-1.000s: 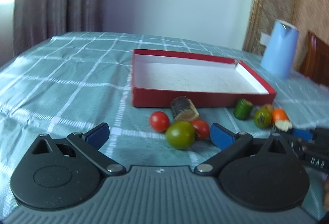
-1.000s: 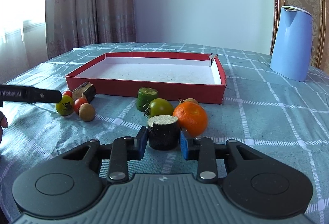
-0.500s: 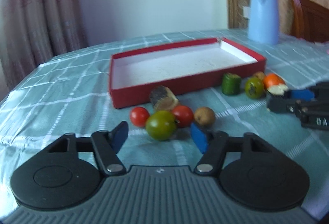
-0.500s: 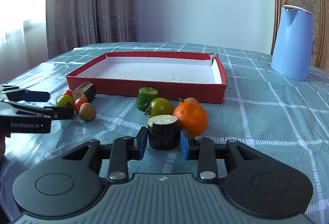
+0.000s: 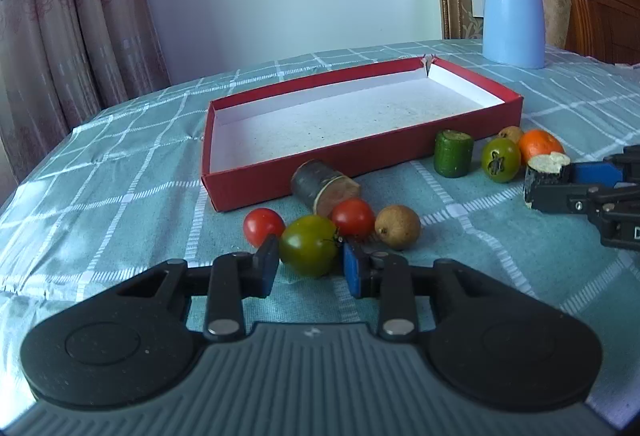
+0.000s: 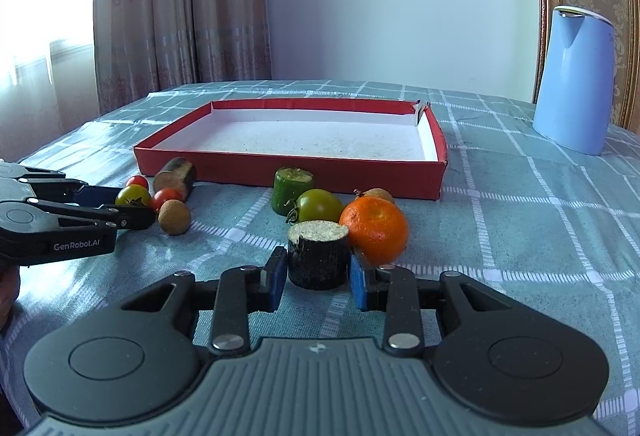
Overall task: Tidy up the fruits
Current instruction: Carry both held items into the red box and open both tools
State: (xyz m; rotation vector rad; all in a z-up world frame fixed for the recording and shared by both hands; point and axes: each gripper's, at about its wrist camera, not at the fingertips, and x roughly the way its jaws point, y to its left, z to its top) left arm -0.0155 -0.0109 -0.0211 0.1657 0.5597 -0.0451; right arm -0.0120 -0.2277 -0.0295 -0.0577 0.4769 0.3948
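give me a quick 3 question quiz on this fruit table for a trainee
1. True or false: the red tray already holds fruit.
2. Which piece sits between the left tool fingers? A) orange B) green tomato C) longan
3. Fill in: the right tool brackets the dark ____ chunk.

Key: 1 false. 2 B, the green tomato. 3 cylinder.

The counter (image 5: 120,171) wore a teal checked cloth. A red tray (image 5: 400,149) lay at its middle, a blue kettle (image 5: 514,11) far right. Near the tray's front wall lay two red tomatoes (image 5: 264,226), two green tomatoes (image 5: 308,250), a brown longan (image 5: 398,227), a dark cylinder piece (image 5: 322,187), a green cylinder (image 5: 453,153), an orange (image 5: 540,145) and a black stub (image 6: 318,254).
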